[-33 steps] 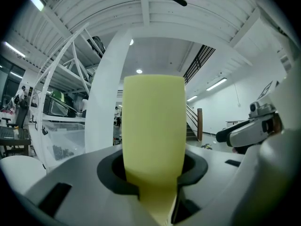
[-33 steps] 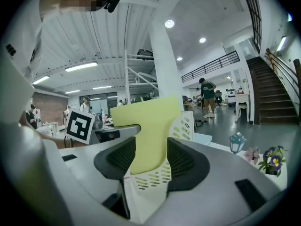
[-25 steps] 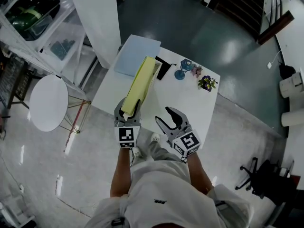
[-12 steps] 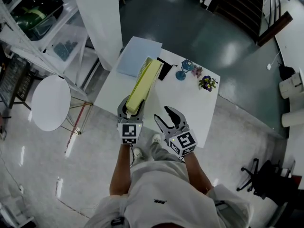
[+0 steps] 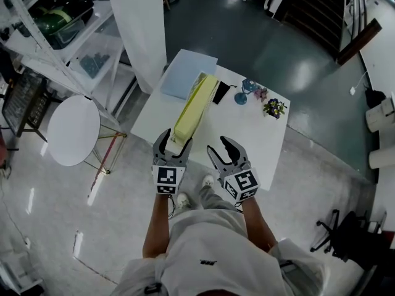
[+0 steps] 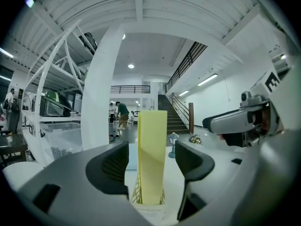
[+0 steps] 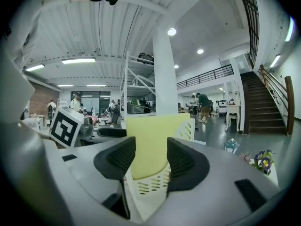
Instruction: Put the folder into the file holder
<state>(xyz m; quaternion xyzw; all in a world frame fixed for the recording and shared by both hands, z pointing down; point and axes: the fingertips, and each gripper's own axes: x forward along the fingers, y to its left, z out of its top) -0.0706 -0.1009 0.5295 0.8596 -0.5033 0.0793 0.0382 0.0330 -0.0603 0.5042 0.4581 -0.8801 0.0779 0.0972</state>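
A yellow folder [image 5: 194,105] stands on edge in the white lattice file holder [image 6: 135,195] on the white table [image 5: 247,131]. My left gripper [image 5: 174,142] sits at the folder's near end, at the table's front edge. Its jaws are opening, and the folder [image 6: 152,159] shows in the gap beyond them with space on both sides. My right gripper [image 5: 220,144] hovers just to the right, its jaws closing a little with nothing between them. In the right gripper view [image 7: 151,159] the folder [image 7: 153,140] and the holder [image 7: 157,185] are seen from the side.
A pale blue sheet [image 5: 188,73] lies at the table's far left corner, with a black item [image 5: 220,92] beside the holder. A blue ornament [image 5: 242,91] and a small flower pot [image 5: 273,108] stand at the far right. A white column [image 5: 139,23] and a round side table [image 5: 73,130] are on the left.
My left gripper's jaws have spread and let go of the folder, which has sunk lower into the holder. Both grippers have drawn back slightly toward me.
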